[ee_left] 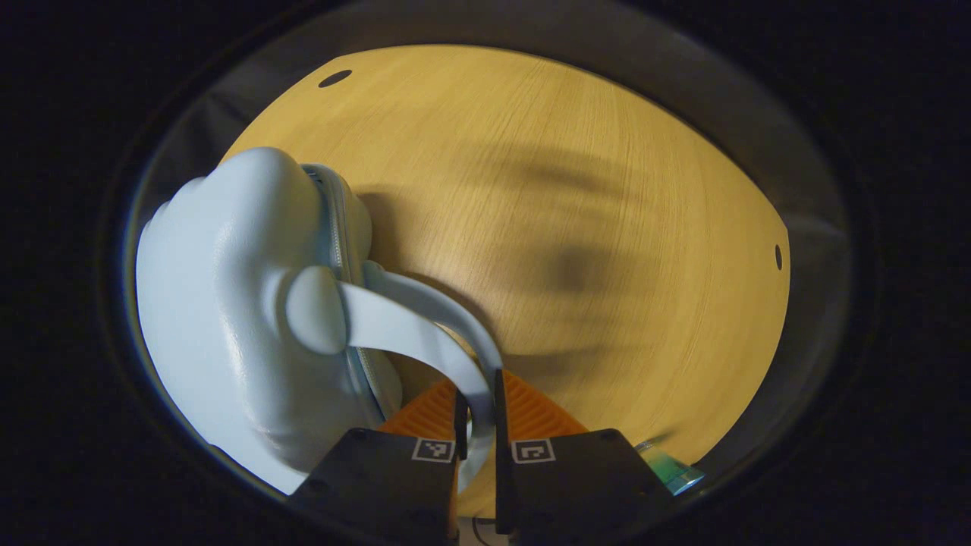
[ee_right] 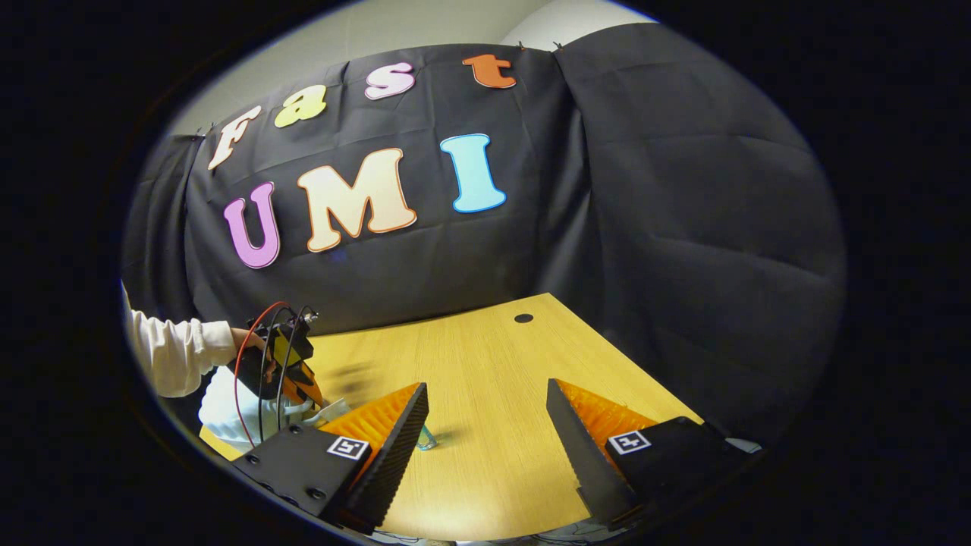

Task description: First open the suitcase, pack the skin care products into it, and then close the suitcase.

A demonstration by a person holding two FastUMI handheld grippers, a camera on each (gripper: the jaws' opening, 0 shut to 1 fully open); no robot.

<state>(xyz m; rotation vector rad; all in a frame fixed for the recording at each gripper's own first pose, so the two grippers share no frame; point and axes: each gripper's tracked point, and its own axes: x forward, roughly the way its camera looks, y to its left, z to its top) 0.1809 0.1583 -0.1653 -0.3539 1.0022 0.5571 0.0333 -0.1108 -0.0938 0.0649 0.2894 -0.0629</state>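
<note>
left gripper view: left gripper [ee_left: 476, 413] clamped on closed pale-blue suitcase [ee_left: 227, 318] handle [ee_left: 425, 326]; right gripper [ee_right: 485, 425] wide.

suitcase [ee_left: 227, 318] on table [ee_left: 607, 189] at left of left gripper view, its handle [ee_left: 425, 326] between left gripper [ee_left: 476, 413] fingers, right gripper [ee_right: 485, 425] over table, small item [ee_right: 425, 438] just beside its left finger

The setting is a staged recording booth, not a home. Black cloth walls [ee_right: 683, 227] enclose a light wood-grain laminate bench [ee_right: 493, 394] on the far and right sides, with a plain pale room wall [ee_right: 364, 30] visible above the cloth. The bench top carries round cable holes [ee_right: 523, 318], as on an office desk. A hand-held gripper with exposed red and black wiring [ee_right: 277, 371] indicates data-collection equipment.
</note>
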